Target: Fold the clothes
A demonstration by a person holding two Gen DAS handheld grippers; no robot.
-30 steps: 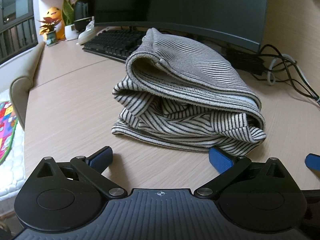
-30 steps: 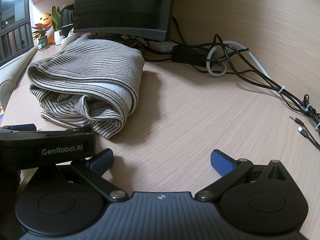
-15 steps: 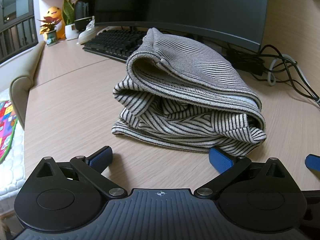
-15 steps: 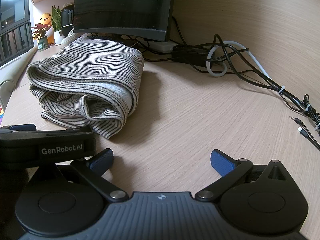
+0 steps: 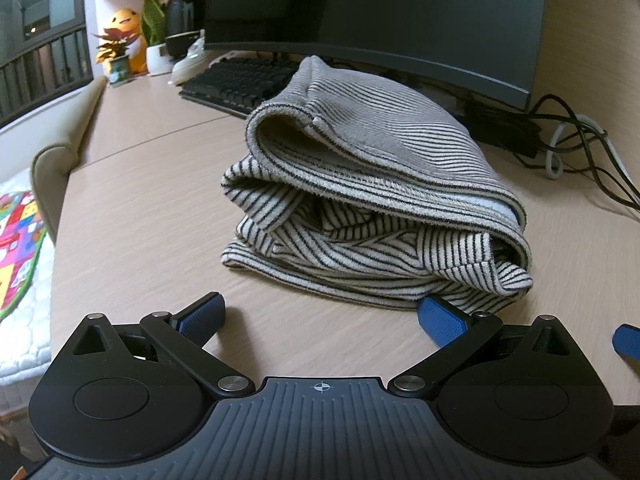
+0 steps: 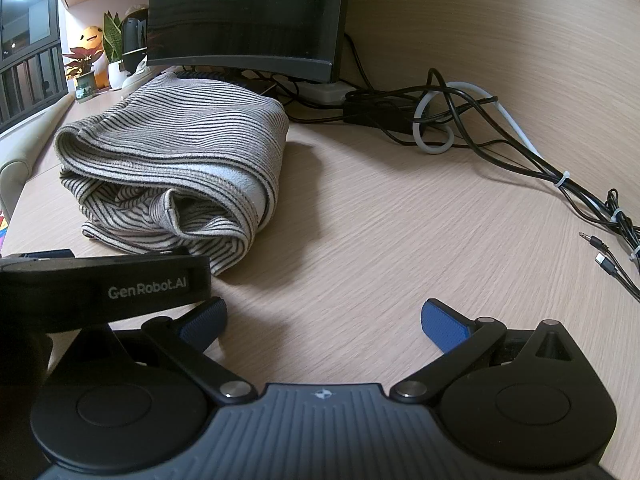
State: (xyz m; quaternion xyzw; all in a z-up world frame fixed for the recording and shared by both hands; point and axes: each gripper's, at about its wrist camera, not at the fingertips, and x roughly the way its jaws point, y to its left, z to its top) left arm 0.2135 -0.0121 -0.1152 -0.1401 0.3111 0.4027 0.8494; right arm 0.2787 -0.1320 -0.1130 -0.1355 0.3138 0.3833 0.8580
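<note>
1. We hold our left gripper [image 5: 322, 312] low over the desk [image 5: 140, 208] with its blue pads spread wide and nothing between them; it sits just in front of the striped garment [image 5: 372, 200].
2. Our right gripper [image 6: 324, 320] is likewise released and empty, its pads parted over bare wood to the right of the garment [image 6: 176, 172].
3. The garment lies as a thick, folded bundle in front of the monitor [image 5: 376, 12], with the keyboard [image 5: 240, 84] just behind its left end. The grey striped layer wraps over the top, and looser black-and-white layers bulge out at the near edge.
4. We judge the fold largely done, though the near edge looks uneven. We cannot tell from these low views whether the far side is squared.
5. What could go wrong:
   - The bundle is soft and stacked high, so a nudge from a pad against its near right corner could push the top layer back and open the fold.
   - Pinching only 1 layer would likely drag that layer out and leave the rest behind.
   - The cables [image 6: 472, 120] lie to the right of the garment, well apart from it; a wide sweep of our right gripper could snag them.
   - Sliding the bundle backward could shove it into the keyboard.
</note>
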